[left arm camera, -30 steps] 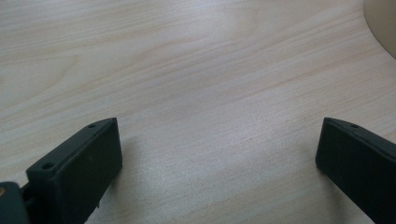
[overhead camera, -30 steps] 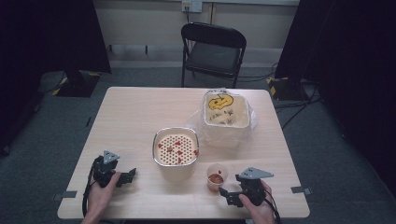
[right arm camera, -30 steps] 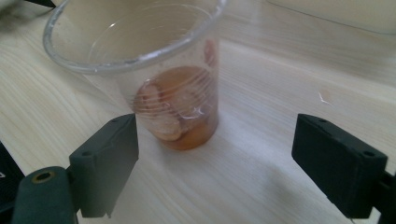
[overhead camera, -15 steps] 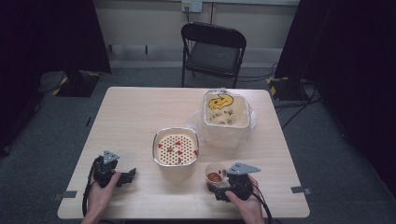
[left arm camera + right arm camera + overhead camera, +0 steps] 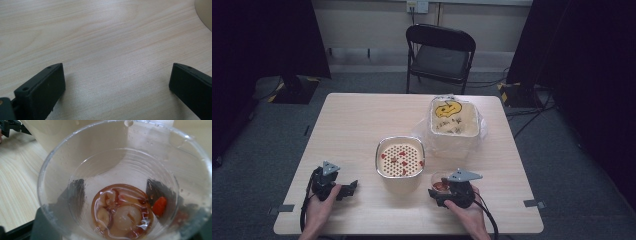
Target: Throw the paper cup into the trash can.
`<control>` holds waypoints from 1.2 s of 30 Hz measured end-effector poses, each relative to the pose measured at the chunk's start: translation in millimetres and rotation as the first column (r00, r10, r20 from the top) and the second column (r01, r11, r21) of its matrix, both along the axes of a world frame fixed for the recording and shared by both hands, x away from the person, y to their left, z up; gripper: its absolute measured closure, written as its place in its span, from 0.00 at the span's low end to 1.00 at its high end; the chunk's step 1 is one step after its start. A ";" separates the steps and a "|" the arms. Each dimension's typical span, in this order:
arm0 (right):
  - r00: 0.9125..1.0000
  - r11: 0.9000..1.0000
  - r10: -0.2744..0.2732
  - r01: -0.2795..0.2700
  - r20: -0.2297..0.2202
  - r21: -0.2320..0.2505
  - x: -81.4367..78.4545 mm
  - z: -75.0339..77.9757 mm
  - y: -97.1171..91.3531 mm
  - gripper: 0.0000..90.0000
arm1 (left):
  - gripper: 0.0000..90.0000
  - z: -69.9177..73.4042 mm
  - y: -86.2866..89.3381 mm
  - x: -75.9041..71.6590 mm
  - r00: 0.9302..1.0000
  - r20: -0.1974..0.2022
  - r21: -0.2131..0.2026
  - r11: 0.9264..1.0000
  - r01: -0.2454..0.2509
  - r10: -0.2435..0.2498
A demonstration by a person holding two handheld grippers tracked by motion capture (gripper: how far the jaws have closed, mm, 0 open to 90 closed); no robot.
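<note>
A small clear plastic cup [image 5: 440, 180] stands at the table's near right, holding brown liquid, pale fruit pieces and a red berry [image 5: 159, 205]. My right gripper [image 5: 441, 187] has come at the cup from the right. Its jaws have just been closing. Through the cup's wall [image 5: 105, 162] I see both black jaws set against its sides, so the right gripper [image 5: 117, 192] is shut on it. My left gripper [image 5: 346, 189] rests on the table at the near left. In its own view the left gripper [image 5: 116, 82] is open over bare wood.
A metal bowl with a perforated cream strainer [image 5: 400, 157] and red bits stands mid-table, just left of the cup. A bag-lined white container [image 5: 453, 120] stands behind it to the right. A black folding chair [image 5: 439, 50] is beyond the table's far edge.
My right gripper moved left to the cup, and its jaws closed on the cup's sides. The left gripper stayed where it was.
</note>
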State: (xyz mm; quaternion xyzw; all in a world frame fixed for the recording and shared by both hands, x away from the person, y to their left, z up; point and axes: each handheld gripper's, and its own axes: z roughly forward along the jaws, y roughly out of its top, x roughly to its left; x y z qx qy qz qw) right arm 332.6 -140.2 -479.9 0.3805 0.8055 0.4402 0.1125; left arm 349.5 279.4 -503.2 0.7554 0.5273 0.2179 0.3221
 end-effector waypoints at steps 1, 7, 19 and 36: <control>1.000 1.000 0.002 -0.002 0.003 -0.002 -0.2 0.3 -0.1 0.39 | 0.00 0.0 0.0 0.0 1.000 0.000 -0.001 1.000 0.000 0.000; 1.000 1.000 -0.009 0.009 0.017 0.001 -0.7 4.1 -3.6 0.42 | 0.00 0.0 0.0 0.0 1.000 0.000 0.000 1.000 0.000 0.000; 0.994 0.997 -0.063 0.059 0.089 0.047 -1.8 26.2 -19.8 0.43 | 0.00 0.0 -0.1 0.0 1.000 0.000 -0.001 1.000 0.000 0.000; 0.972 0.989 -0.116 0.094 0.203 0.115 6.6 71.4 -24.2 0.44 | 0.00 0.0 0.0 0.0 1.000 0.000 -0.001 1.000 0.000 0.000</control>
